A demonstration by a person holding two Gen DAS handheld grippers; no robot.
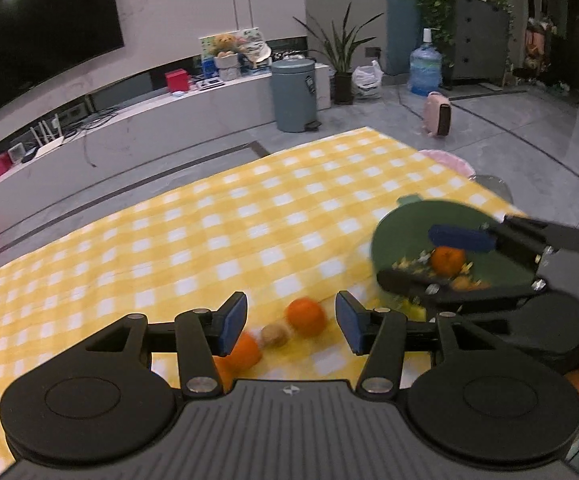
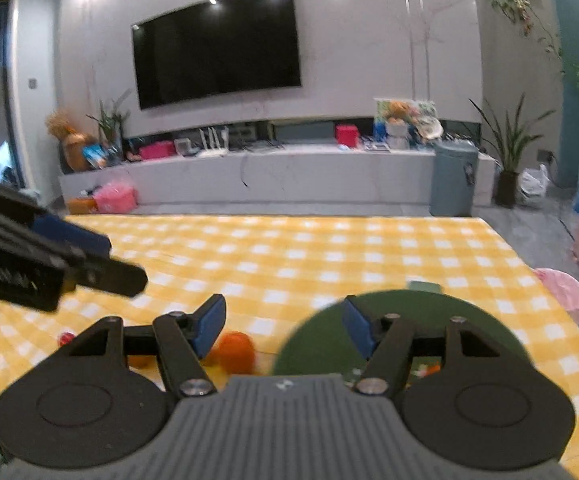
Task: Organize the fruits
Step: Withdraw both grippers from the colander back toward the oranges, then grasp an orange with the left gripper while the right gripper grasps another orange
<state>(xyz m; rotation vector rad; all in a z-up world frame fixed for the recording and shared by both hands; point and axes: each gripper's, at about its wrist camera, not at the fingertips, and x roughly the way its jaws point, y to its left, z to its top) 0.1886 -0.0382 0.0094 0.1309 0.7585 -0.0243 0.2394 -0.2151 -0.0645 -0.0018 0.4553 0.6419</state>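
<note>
Both claws hanging wide and empty over the checked surface (image 1: 209,216).

Left wrist view: the left claw (image 1: 291,322) is hovering wide above one orange (image 1: 305,316) and one small brown fruit (image 1: 275,335); two more oranges are sitting by its left finger. The right claw (image 1: 429,256) is gaping over the green bowl (image 1: 401,220), one orange inside.
Right wrist view: the right claw (image 2: 283,328) is spreading wide, one orange (image 2: 235,350) lying just left of the bowl (image 2: 321,340).

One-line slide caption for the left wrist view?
Open left gripper hovers over loose oranges on the checked cloth; the open right gripper reaches over the green bowl.
</note>
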